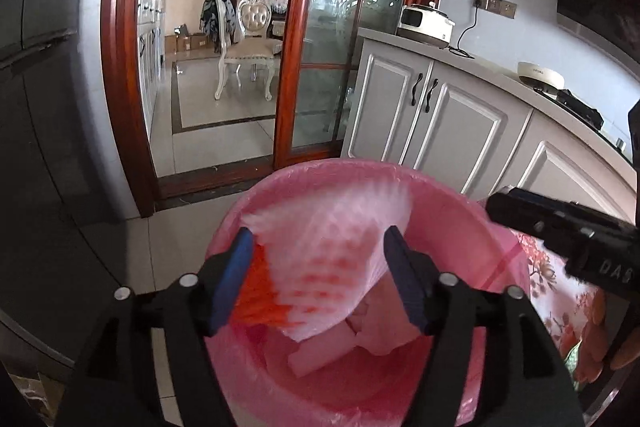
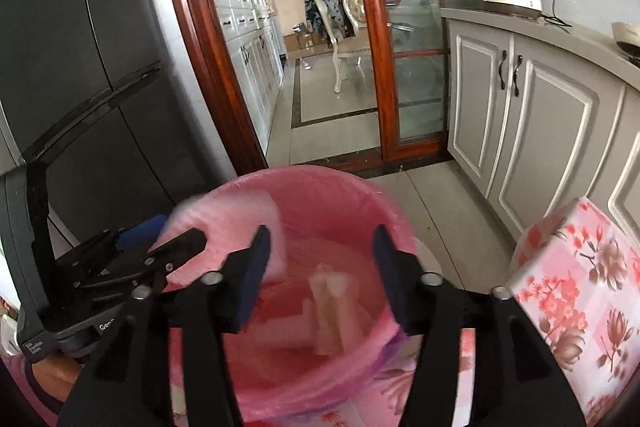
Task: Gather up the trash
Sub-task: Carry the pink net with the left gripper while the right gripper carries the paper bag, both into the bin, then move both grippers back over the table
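Left wrist view: the left gripper (image 1: 320,279) hangs over the pink-lined bin (image 1: 452,195) with its jaws apart, and between them a white foam net sleeve (image 1: 332,259) with an orange end fans out, orange end by the left pad, wide end pointing away toward the bin's far rim; whether a pad presses it I cannot tell. Right wrist view: the right gripper (image 2: 320,279) stands open above the bin, and a blurred pale tubular scrap (image 2: 330,307) lies inside, its long axis running roughly near-to-far.
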Demonstrator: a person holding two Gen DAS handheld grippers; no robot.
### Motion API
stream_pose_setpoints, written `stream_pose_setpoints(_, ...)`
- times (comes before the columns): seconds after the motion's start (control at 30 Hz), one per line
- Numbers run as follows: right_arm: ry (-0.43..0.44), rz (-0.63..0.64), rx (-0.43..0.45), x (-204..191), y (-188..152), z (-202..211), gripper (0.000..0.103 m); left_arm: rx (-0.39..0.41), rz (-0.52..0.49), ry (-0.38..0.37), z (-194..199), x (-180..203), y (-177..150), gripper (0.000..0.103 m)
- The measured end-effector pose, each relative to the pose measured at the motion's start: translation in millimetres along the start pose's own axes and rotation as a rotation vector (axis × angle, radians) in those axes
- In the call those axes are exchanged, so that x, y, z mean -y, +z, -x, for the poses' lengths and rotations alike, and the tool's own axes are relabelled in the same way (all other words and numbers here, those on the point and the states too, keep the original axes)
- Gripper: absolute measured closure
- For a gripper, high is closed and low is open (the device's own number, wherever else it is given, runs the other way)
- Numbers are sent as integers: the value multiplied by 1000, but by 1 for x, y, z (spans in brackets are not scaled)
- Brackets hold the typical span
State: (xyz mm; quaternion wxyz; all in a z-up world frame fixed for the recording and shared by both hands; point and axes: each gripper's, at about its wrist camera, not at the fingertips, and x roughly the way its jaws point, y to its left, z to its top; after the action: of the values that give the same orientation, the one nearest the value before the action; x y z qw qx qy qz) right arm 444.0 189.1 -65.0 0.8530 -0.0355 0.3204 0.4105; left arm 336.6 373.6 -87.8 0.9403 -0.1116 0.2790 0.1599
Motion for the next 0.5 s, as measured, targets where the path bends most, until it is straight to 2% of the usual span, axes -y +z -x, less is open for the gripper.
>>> stream_pose_setpoints(0.17, -23, -3, 29, 1, -5, 28, 49, 22, 6, 25, 20, 2, -6, 31)
stream_pose_setpoints(0.23, -47, 6, 34, -1, -9, 45, 49, 57, 5, 39, 38, 5, -9, 19)
stream_pose_setpoints(0.33, -86, 3, 45, -3, -20, 75, 49, 91, -16, 53, 63, 14, -15, 15)
stream_pose_setpoints(0.4, -114, -9, 60, -3, -32, 100, 44, 105, -23, 48, 85, 21, -22, 13)
stream_pose_setpoints(0.5, -140, -29, 87, -2, -50, 132, 36, 126, -15, 37, 114, 33, -36, 5)
